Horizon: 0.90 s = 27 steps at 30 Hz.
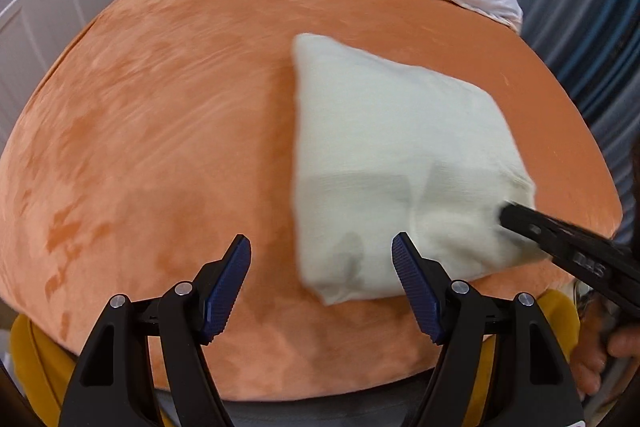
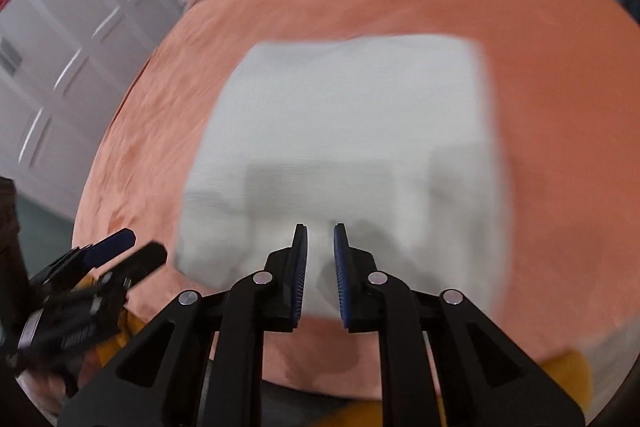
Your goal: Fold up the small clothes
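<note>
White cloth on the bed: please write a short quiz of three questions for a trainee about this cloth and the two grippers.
1. True or false: the left gripper holds the white cloth.
2. What does the white cloth lie on? A) an orange bedcover; B) a wooden table; C) a grey floor.
3. Fill in: the gripper whose narrow jaws are at the near edge of the cloth is the ____ gripper.

Key
1. False: its jaws stand wide open with nothing between the pads.
2. A.
3. Right: the right gripper is at that edge. Blur hides whether it already pinches the cloth.
</note>
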### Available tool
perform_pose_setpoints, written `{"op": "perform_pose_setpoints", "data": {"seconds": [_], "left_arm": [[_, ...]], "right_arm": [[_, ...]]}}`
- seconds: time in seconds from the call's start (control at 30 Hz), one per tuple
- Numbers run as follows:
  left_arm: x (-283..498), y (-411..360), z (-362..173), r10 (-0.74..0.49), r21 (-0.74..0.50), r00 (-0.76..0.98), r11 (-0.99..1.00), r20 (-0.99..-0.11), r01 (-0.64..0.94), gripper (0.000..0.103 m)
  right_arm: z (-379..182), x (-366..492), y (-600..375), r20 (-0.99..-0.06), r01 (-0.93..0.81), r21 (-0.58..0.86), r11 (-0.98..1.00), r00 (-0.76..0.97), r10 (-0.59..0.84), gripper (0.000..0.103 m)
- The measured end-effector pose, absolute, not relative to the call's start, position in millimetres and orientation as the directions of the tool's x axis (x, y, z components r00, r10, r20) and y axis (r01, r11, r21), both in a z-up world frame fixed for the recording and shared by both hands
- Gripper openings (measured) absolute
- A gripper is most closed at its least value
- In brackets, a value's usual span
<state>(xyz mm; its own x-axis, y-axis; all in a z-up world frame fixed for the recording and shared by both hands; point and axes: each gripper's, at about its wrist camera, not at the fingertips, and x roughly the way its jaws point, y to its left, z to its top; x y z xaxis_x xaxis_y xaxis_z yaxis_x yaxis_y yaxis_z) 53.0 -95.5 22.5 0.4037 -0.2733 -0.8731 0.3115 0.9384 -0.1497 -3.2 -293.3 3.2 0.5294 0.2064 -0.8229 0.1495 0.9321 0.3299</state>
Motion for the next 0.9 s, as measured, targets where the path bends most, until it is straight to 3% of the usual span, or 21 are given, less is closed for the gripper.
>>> {"op": "perform_pose_setpoints", "data": {"seconds": [0.13, 0.27, 0.33, 0.4, 0.43, 0.47, 0.53, 0.63, 0.8, 0.9], "left_arm": [[55.1, -132.7, 3.0, -0.259, -0.123, 0.374, 0.929, -0.891, 0.349, 0.072], [54.9, -154.7, -14.3, -0.144, 0.017, 0.416, 0.932, -0.898, 0.361, 0.072], [57.1, -151.6, -10.8, -0.149, 0.002, 0.41, 0.938, -0.9, 0.346, 0.072], [62.1, -142.4, -2.6, -0.182, -0.047, 0.407, 0.946, -0.895, 0.319, 0.073], [64.7, -139.4, 0.7, -0.197, -0.069, 0.407, 0.949, -0.892, 0.308, 0.074], [70.1, -133.4, 4.2, -0.22, -0.106, 0.401, 0.952, -0.889, 0.287, 0.076], [79.5, -125.5, 5.7, -0.256, -0.167, 0.387, 0.954, -0.886, 0.249, 0.086], [96.0, -114.9, -4.9, -0.292, -0.24, 0.323, 0.952, -0.9, 0.19, 0.087], [109.6, -105.7, -29.2, -0.408, -0.388, 0.251, 0.913, -0.878, 0.126, 0.088], [115.7, -110.7, -38.1, -0.441, -0.42, 0.241, 0.897, -0.865, 0.134, 0.095]], "right_arm": [[-40.5, -22.1, -334.9, -0.891, 0.287, 0.231, 0.93, 0.446, 0.083, 0.0], [-40.8, -24.7, -339.0, -0.875, 0.296, 0.275, 0.915, 0.471, 0.11, 0.0], [-31.4, -25.0, -339.8, -0.87, 0.297, 0.282, 0.912, 0.48, 0.113, 0.0], [-17.8, -30.5, -343.9, -0.843, 0.291, 0.314, 0.904, 0.523, 0.125, 0.005], [-11.3, -33.7, -348.8, -0.825, 0.297, 0.335, 0.894, 0.551, 0.126, 0.019], [-8.7, -36.0, -353.0, -0.813, 0.308, 0.348, 0.885, 0.569, 0.122, 0.042], [-7.1, -37.6, -367.9, -0.789, 0.331, 0.384, 0.862, 0.602, 0.121, 0.053], [-25.5, -31.2, -385.6, -0.783, 0.345, 0.461, 0.817, 0.592, 0.192, 0.062], [-69.5, -15.8, -393.0, -0.763, 0.35, 0.587, 0.73, 0.54, 0.355, 0.064], [-80.7, -10.4, -389.0, -0.722, 0.327, 0.644, 0.692, 0.561, 0.406, 0.071]]}}
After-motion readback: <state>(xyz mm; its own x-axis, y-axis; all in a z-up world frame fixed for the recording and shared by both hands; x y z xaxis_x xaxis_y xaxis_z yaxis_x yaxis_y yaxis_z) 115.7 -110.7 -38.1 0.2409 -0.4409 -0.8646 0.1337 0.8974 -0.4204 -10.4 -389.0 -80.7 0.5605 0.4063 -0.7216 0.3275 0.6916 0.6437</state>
